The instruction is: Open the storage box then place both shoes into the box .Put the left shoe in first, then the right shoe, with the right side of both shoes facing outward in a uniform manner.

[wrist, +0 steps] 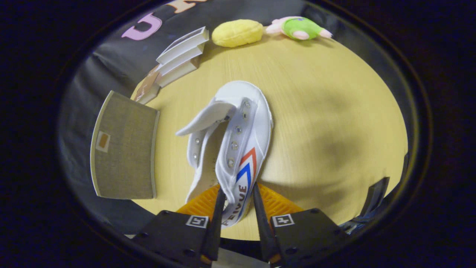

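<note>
Gripper (238,199) is clamped on the white canvas shoe (238,141), bottom centre of frame — both fingers press the side wall near the heel, one inside the shoe opening, one on the outer face w/ the red and blue chevron stripes. The shoe stretches away from the fingers toward mid-frame, toe pointing up-frame, tongue flopped out to the left. Can't tell if it's lifted or resting on the wooden table (327,111).

The storage box (124,147), grey fabric w/ a small tag on it, sits at left of frame, beside the shoe and apart from it. Looks lidded or flat-faced from here; can't tell if it's open.

Risks, as I judge them:
- Grip is on thin, soft canvas at one end only — the shoe could sag, swing or slip out on the way to the box.
- The loose tongue may snag on the box rim.
- Can't confirm which shoe this is; wrong one first breaks the order.
- A twist in the pinch could leave the wrong side facing out.

Writing: printed letters run along the shoe's side between the fingers, partly hidden — not fully legible. Square markers on the gripper body.

Upper frame: stacked books (182,56), yellow plush (238,32), green-and-pink plush (299,28) — well clear.
</note>
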Action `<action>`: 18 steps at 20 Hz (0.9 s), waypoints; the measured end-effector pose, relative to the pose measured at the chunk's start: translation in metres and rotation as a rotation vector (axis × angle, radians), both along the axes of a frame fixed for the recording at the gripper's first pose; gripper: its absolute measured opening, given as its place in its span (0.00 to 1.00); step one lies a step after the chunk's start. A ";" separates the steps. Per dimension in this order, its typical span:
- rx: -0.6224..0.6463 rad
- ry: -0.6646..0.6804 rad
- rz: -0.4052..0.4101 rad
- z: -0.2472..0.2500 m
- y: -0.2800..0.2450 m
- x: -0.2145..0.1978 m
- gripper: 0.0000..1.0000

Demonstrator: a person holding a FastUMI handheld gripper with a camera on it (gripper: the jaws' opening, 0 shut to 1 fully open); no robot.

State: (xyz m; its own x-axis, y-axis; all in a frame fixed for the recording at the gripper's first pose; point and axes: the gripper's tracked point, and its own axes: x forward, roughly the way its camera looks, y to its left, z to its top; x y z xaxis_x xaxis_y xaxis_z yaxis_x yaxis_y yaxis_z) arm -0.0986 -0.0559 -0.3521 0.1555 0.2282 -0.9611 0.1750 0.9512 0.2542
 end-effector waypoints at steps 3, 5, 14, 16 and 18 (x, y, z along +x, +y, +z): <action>0.033 0.037 -0.067 0.003 -0.006 -0.001 0.36; 0.072 0.048 -0.126 0.000 -0.005 -0.003 0.18; 0.113 -0.085 -0.209 0.022 -0.014 0.014 0.03; 0.144 -0.088 -0.222 0.026 -0.013 0.015 0.03; 0.198 -0.060 -0.228 0.029 -0.004 0.011 0.03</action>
